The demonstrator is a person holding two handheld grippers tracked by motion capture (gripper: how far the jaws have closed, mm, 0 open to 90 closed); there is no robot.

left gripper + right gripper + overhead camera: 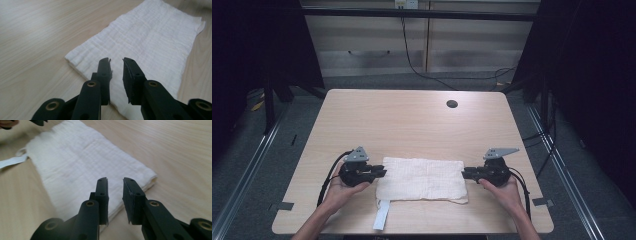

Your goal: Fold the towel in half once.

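Light wooden table [412, 120], folded white cloth [422, 179] flat near its front edge, white strap [382, 215] beside

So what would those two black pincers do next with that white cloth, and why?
Probably lift back from the cloth's short ends. It already lies folded flat on the table, and both the left gripper and the right gripper have their jaws parted with nothing between them, so it looks let go. I can't tell whether another fold is planned.
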